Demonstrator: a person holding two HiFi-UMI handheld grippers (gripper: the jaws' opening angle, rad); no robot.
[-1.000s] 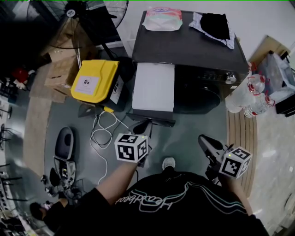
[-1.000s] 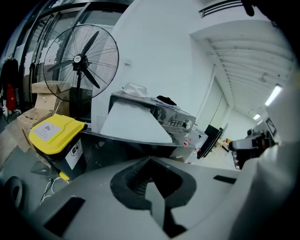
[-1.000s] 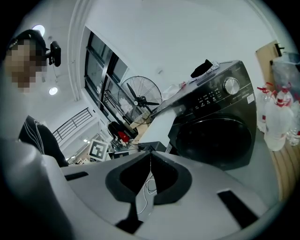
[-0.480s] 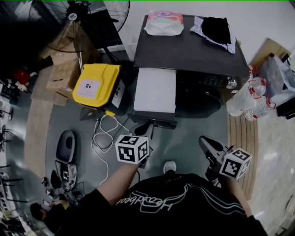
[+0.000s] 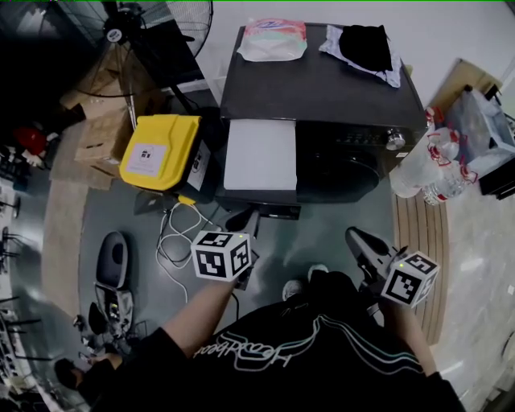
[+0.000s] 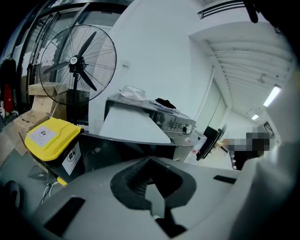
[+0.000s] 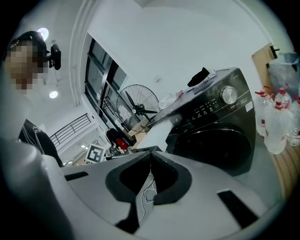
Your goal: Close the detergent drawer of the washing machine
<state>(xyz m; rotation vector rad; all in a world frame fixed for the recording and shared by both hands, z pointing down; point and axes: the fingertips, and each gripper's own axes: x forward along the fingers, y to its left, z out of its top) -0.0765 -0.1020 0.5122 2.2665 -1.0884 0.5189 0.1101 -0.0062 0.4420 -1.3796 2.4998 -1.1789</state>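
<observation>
The dark grey washing machine [image 5: 346,88] stands ahead, and its detergent drawer [image 5: 260,154] is pulled far out at the left, white on top with a dark front panel [image 5: 259,209]. My left gripper [image 5: 245,222] is shut and empty, its tips just short of that panel. In the left gripper view the drawer [image 6: 133,124] lies straight ahead of the left gripper [image 6: 150,160]. My right gripper [image 5: 355,238] is shut and empty, low in front of the round door [image 5: 338,170]. The right gripper view has the right gripper [image 7: 150,153] before the machine [image 7: 211,136].
A yellow-lidded bin [image 5: 157,151] stands left of the drawer, with white cables [image 5: 179,233] on the floor beside it. A fan [image 5: 129,24] and cardboard boxes [image 5: 105,121] are behind. Water bottles [image 5: 426,165] stand right of the machine. A tissue pack [image 5: 273,39] and dark cloth [image 5: 364,44] lie on top.
The head view has shifted a little and the person's leg has come forward. Both grippers stay shut and keep about the same places before the machine.
</observation>
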